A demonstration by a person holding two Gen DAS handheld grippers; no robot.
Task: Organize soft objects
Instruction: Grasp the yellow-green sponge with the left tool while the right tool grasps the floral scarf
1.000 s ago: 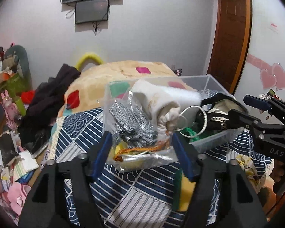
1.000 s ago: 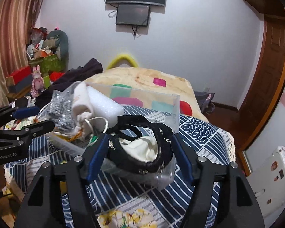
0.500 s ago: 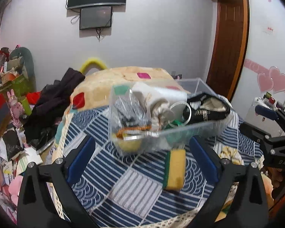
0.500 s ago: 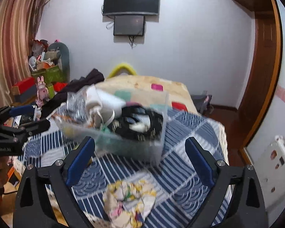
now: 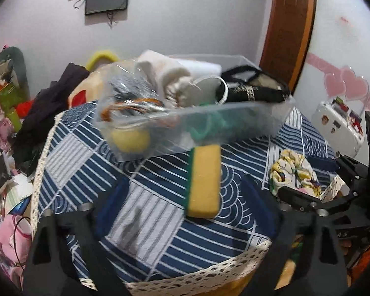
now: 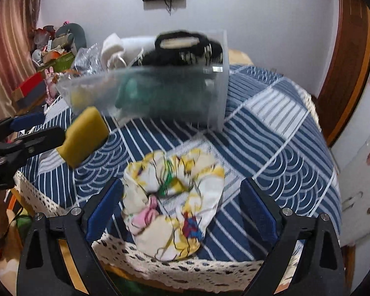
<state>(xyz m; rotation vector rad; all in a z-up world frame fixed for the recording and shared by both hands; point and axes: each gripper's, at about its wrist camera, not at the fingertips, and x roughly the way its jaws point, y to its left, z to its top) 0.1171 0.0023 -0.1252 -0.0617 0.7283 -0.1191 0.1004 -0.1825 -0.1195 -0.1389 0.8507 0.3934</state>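
A clear plastic bin [image 5: 234, 120] [image 6: 175, 98] full of soft items stands on the blue patterned tablecloth [image 5: 160, 222]. A yellow-and-green sponge [image 5: 204, 180] [image 6: 83, 138] lies in front of it. A floral cloth [image 6: 175, 202] [image 5: 293, 175] lies crumpled near the table's front edge. My left gripper [image 5: 185, 207] is open and empty, just short of the sponge. My right gripper [image 6: 182, 207] is open and empty, its fingers on either side of the floral cloth.
The bin holds a black bag [image 5: 254, 91], a white pouch [image 5: 175, 79], a bagged grey item [image 5: 125, 88] and a yellow ball [image 5: 130, 138]. The table has a lace edge [image 6: 160, 268]. A cluttered floor lies left; a white case [image 5: 338, 125] stands right.
Both grippers have opened, let go of the bin and pulled back toward the table's front edge. The bin now rests on the table; the sponge and floral cloth have come into view.
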